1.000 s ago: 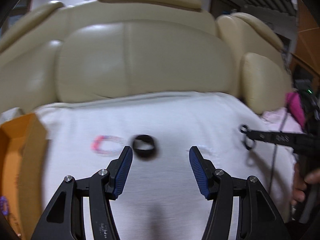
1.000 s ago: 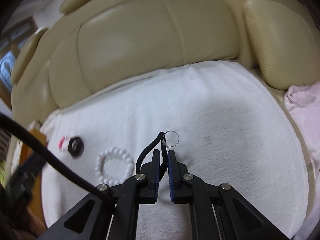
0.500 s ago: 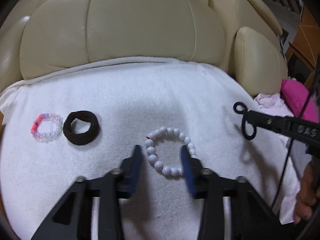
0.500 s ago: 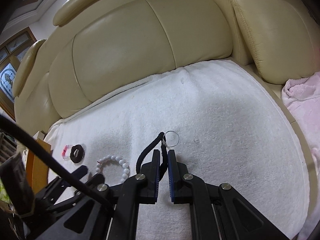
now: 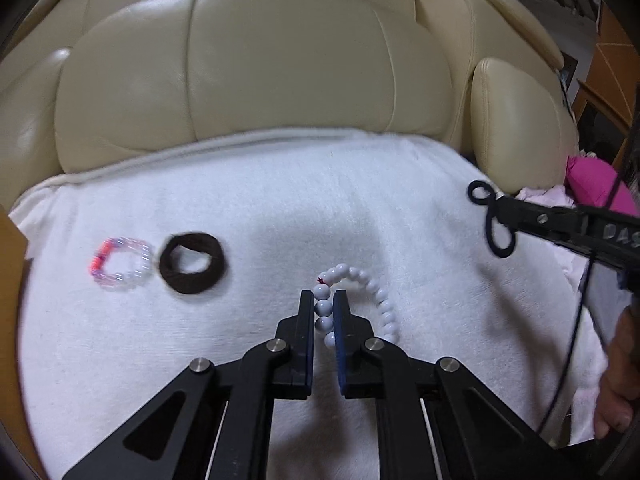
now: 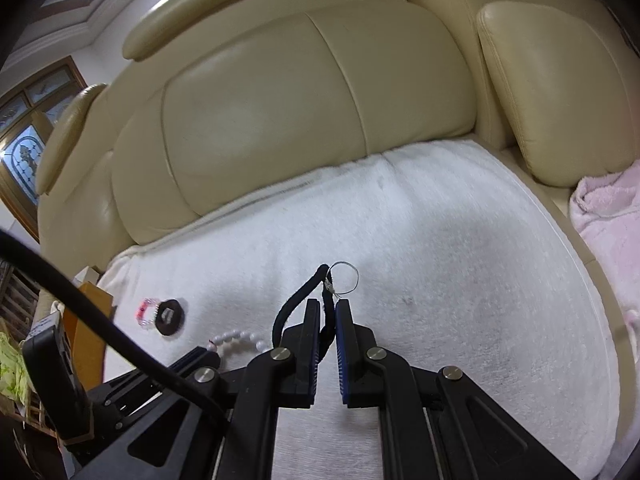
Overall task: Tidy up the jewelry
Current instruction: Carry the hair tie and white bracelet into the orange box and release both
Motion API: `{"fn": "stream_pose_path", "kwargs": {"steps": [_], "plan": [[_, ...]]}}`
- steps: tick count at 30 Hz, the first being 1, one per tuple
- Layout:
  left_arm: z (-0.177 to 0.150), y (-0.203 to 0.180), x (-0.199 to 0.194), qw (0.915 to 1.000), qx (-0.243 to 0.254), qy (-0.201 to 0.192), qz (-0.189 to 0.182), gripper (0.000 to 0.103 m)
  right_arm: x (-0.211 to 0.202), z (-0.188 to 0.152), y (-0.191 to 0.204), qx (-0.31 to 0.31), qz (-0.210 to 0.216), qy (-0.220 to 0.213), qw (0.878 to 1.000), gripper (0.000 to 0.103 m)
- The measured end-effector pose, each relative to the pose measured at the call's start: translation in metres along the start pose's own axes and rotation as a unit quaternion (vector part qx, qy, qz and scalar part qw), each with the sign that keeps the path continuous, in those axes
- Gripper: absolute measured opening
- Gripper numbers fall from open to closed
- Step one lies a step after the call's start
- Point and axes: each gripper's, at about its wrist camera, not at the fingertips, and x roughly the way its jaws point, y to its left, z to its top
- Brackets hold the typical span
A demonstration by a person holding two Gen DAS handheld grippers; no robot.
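Note:
My left gripper (image 5: 323, 300) is shut on a white bead bracelet (image 5: 372, 300) over the white towel (image 5: 280, 208); the bracelet's far side curves off to the right. A black fabric band (image 5: 194, 263) and a pink and clear bead bracelet (image 5: 120, 263) lie on the towel to the left. My right gripper (image 6: 328, 307) is shut on a black cord (image 6: 298, 300) with a thin wire ring (image 6: 344, 278) at its tip. It also shows in the left wrist view (image 5: 494, 216), at the right.
The towel covers a cream leather sofa seat (image 6: 300, 92). An orange box (image 6: 90, 320) stands at the towel's left edge. A pink towel (image 6: 608, 216) lies to the right, beside the sofa armrest (image 6: 548, 92).
My left gripper has come down and closed on the white bead bracelet, lifting one side. My right gripper still holds the cord and has barely moved.

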Motion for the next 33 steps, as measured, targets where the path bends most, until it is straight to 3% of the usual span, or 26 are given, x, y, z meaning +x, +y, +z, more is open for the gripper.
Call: {"fn": "stream_pose_path", "kwargs": {"steps": [18, 27, 33], "plan": [[-0.02, 0.083, -0.119, 0.9942, -0.056, -0.088, 0.028, 0.009, 0.0, -0.023, 0.096, -0.072, 0.061, -0.04, 0.995, 0.009], [-0.037, 0.133, -0.183, 0.98, -0.116, -0.154, 0.047, 0.009, 0.011, -0.05, 0.154, -0.129, 0.103, -0.029, 0.986, 0.009], [-0.052, 0.174, -0.216, 0.9676, -0.15, -0.183, 0.088, 0.009, 0.013, -0.074, 0.197, -0.16, 0.144, -0.008, 0.977, 0.009]]}}
